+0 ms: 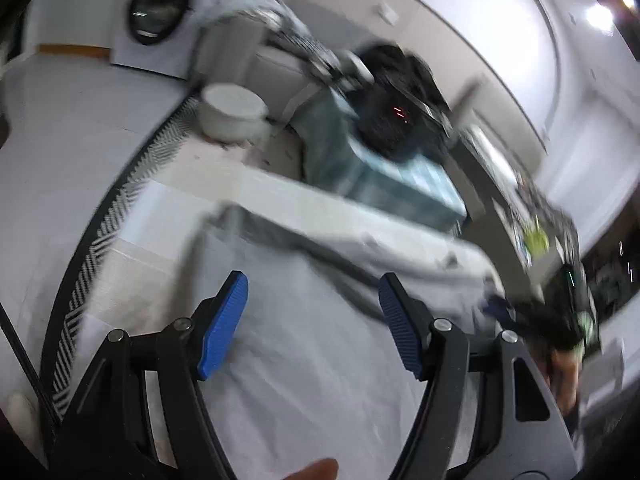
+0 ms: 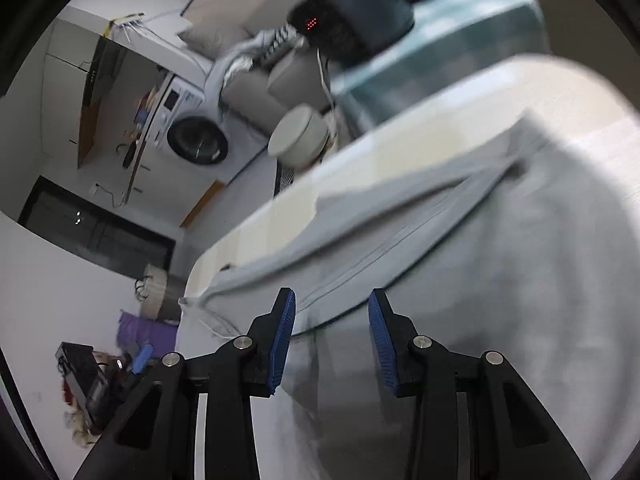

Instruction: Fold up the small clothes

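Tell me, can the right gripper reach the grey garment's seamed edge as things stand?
Probably yes: the right gripper is open, nothing between its pads, and the grey garment edge lies just ahead with nothing in the way.

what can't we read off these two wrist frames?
- Grey garment: right wrist view, motion blur and the frame edge hide its type and fold state.
- Right gripper: left wrist view, smeared at the right edge; jaw state unreadable there.
- Dark device with red lights: left wrist view, blurred, display illegible.
- Left gripper: open over the cloth; whether the pads touch the fabric can't be told.
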`<state>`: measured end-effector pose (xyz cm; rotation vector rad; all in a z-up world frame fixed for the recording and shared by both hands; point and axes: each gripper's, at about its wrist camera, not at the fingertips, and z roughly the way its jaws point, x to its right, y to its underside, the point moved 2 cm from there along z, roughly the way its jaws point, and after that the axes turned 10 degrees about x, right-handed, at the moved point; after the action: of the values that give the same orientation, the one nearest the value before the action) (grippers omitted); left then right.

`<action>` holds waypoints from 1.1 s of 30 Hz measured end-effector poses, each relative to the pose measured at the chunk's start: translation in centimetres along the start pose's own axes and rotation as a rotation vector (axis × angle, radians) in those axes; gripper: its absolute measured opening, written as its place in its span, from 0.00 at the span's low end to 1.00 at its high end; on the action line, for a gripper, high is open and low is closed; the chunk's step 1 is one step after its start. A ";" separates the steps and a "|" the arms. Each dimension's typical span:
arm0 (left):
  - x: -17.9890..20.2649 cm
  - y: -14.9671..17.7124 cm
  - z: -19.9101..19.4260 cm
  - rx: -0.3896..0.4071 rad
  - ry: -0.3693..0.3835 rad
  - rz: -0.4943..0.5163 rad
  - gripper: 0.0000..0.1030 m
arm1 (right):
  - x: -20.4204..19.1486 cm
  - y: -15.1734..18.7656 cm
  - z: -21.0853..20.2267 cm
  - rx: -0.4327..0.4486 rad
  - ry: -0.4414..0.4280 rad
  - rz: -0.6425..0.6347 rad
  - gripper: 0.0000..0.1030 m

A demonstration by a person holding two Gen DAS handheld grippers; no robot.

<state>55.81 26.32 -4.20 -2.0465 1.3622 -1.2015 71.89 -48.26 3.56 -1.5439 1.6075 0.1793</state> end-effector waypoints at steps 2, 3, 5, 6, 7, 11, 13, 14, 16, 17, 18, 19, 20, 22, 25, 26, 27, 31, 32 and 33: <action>1.8 1.0 1.0 -0.068 0.050 0.044 0.63 | -0.3 -0.2 1.9 -0.021 -0.018 0.024 0.40; 2.9 1.2 1.8 -0.093 0.068 0.060 0.63 | -0.5 -0.6 2.6 -0.010 -0.038 0.043 0.40; 4.2 1.9 2.8 -0.127 0.088 0.089 0.63 | -0.6 -2.0 3.3 0.048 -0.110 0.097 0.43; 5.0 2.2 3.6 -0.138 0.074 0.105 0.63 | -0.5 -2.5 3.5 0.075 -0.129 0.122 0.44; 5.9 2.7 4.6 -0.159 0.064 0.133 0.63 | -0.4 -3.0 3.9 0.096 -0.126 0.151 0.44; 8.7 4.2 8.3 -0.238 0.028 0.253 0.63 | -1.0 -3.3 4.3 0.054 -0.089 0.132 0.44; 9.3 4.4 10.2 -0.257 0.007 0.262 0.63 | -2.3 -2.8 2.9 0.051 -0.079 0.032 0.44; 9.4 4.3 10.9 -0.257 -0.001 0.246 0.63 | -2.5 -2.5 2.1 0.051 -0.071 -0.003 0.44; 9.5 3.4 12.0 -0.230 0.012 0.188 0.63 | -3.0 -1.6 0.5 0.042 -0.067 -0.062 0.45; 9.5 2.8 12.3 -0.201 0.015 0.164 0.63 | -2.9 -1.3 0.0 0.034 -0.059 -0.077 0.46; 9.1 1.8 12.6 -0.151 -0.006 0.134 0.62 | -2.8 -0.9 -0.3 0.019 -0.045 -0.083 0.46; 8.5 0.8 12.7 -0.110 -0.035 0.098 0.62 | -2.6 -0.3 -0.1 -0.009 -0.030 -0.074 0.46; 7.7 0.0 12.6 -0.071 -0.063 0.046 0.62 | -2.2 0.1 0.1 -0.044 -0.031 -0.053 0.46; 6.8 -1.1 12.3 -0.041 -0.077 -0.008 0.61 | -1.5 1.0 0.8 -0.099 -0.013 -0.032 0.46; 6.4 -1.3 11.1 -0.039 -0.068 -0.006 0.61 | -0.5 1.6 2.2 -0.109 -0.056 0.042 0.46; 6.4 -1.2 10.6 -0.037 -0.065 0.003 0.61 | -0.4 1.2 2.6 -0.078 -0.070 0.067 0.46; 6.5 -1.1 10.1 -0.035 -0.063 0.014 0.61 | -0.3 0.8 2.9 -0.046 -0.068 0.087 0.46; 6.8 -0.6 8.4 -0.048 -0.029 0.030 0.61 | -1.3 -1.0 5.3 0.007 -0.138 0.147 0.46; 6.8 -0.5 8.0 -0.048 -0.024 0.034 0.61 | -1.6 -1.5 5.9 0.019 -0.144 0.146 0.46; 7.2 -0.3 7.6 -0.053 -0.013 0.046 0.61 | -1.8 -2.0 6.5 0.025 -0.126 0.144 0.46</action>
<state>63.35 19.15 -5.03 -2.0436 1.4414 -1.1427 76.48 -43.24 1.69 -1.3710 1.6147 0.3268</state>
